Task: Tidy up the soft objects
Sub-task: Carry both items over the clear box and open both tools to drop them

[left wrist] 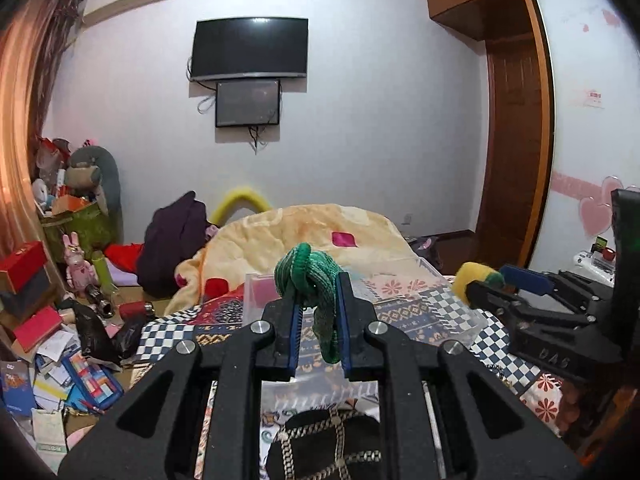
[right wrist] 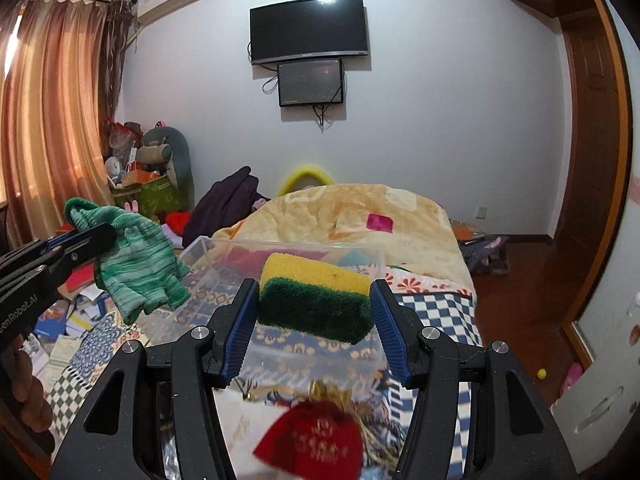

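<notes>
My left gripper (left wrist: 317,292) is shut on a green knitted glove (left wrist: 316,280) and holds it in the air above a clear plastic box (left wrist: 460,300) on the bed. The glove (right wrist: 136,264) hangs from the left gripper (right wrist: 102,236) in the right wrist view too. My right gripper (right wrist: 314,300) is shut on a yellow and green sponge (right wrist: 316,296), held over the same clear box (right wrist: 200,248). The sponge (left wrist: 476,278) and right gripper (left wrist: 486,284) also show at the right of the left wrist view.
A black pouch with a chain pattern (left wrist: 324,440) and a red pouch with gold tassels (right wrist: 316,436) lie on the patterned bedspread (left wrist: 424,304) below the grippers. A yellow blanket (right wrist: 360,216) is heaped beyond the box. Clutter covers the floor at left (left wrist: 60,360).
</notes>
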`<control>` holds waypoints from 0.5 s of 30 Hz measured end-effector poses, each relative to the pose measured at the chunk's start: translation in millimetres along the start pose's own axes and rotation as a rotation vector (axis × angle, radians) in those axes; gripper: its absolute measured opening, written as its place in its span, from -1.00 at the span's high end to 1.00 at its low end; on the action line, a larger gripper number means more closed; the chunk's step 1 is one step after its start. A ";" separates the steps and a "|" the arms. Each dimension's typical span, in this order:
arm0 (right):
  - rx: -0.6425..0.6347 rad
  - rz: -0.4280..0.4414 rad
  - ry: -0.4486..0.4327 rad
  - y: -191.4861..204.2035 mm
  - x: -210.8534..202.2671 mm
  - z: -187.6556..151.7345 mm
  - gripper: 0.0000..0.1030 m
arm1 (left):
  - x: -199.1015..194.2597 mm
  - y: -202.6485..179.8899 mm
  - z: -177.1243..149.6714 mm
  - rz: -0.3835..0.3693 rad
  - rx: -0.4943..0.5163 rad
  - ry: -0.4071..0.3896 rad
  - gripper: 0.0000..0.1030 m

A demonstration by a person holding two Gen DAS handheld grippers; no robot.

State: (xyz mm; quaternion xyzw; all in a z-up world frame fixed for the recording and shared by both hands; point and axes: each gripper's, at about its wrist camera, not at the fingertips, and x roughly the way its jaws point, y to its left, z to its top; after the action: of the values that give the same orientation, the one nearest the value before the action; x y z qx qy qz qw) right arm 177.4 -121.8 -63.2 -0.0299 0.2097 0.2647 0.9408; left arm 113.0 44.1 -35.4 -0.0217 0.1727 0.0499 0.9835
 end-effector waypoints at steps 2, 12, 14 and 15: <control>-0.008 -0.003 0.016 1.7 10.3 1.4 -0.04 | 12.0 1.8 2.5 0.001 0.005 0.024 0.70; -0.079 0.000 0.136 8.3 55.3 -3.6 -0.05 | 78.4 12.0 -11.0 0.015 0.021 0.205 0.70; -0.093 -0.006 0.160 10.7 60.6 -5.5 -0.05 | 88.1 11.5 -15.0 0.017 0.033 0.233 0.70; -0.099 -0.005 0.171 11.5 62.8 -6.4 -0.05 | 93.3 11.2 -17.1 0.015 0.033 0.250 0.70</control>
State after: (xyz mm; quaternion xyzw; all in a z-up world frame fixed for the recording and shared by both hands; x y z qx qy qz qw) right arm 217.6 -82.5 -94.1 -0.0992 0.2758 0.2689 0.9175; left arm 193.3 62.7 -83.7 -0.0101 0.2951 0.0513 0.9540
